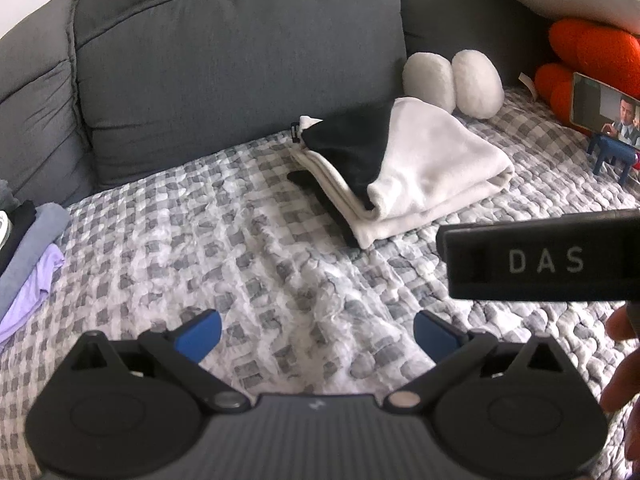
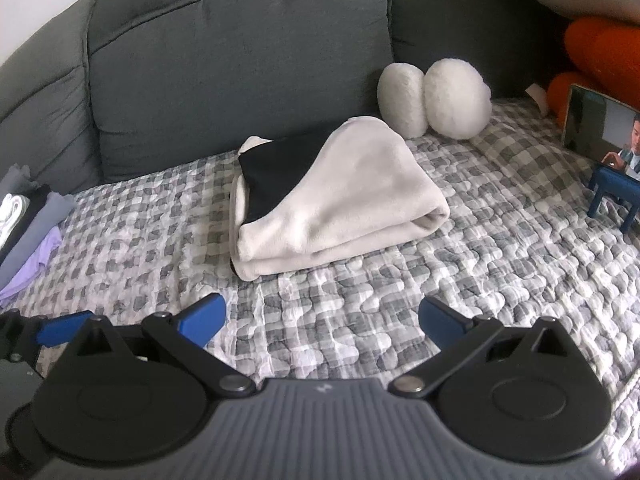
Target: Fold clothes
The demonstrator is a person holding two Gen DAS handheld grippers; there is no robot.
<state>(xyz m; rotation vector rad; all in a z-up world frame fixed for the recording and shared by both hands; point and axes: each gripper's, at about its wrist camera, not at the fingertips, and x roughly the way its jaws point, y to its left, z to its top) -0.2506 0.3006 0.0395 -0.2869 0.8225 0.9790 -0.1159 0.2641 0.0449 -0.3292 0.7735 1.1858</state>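
Observation:
A folded cream and black garment (image 1: 404,164) (image 2: 340,196) lies on the checked quilt (image 1: 248,248) (image 2: 400,292) near the sofa's back cushion. My left gripper (image 1: 318,336) hovers over the quilt in front of it, open, with nothing between its blue pads. My right gripper (image 2: 322,318) is also open and empty, just short of the garment's near edge. In the left wrist view the right gripper's black body marked DAS (image 1: 544,260) shows at the right. A blue pad of the left gripper (image 2: 64,330) shows at the lower left of the right wrist view.
A stack of folded clothes, grey and lilac (image 1: 28,256) (image 2: 32,248), lies at the far left. Two white plush balls (image 1: 452,80) (image 2: 436,98), orange cushions (image 1: 592,48) and a phone on a blue stand (image 1: 604,112) (image 2: 604,132) sit at the right. The grey sofa back (image 1: 240,60) rises behind.

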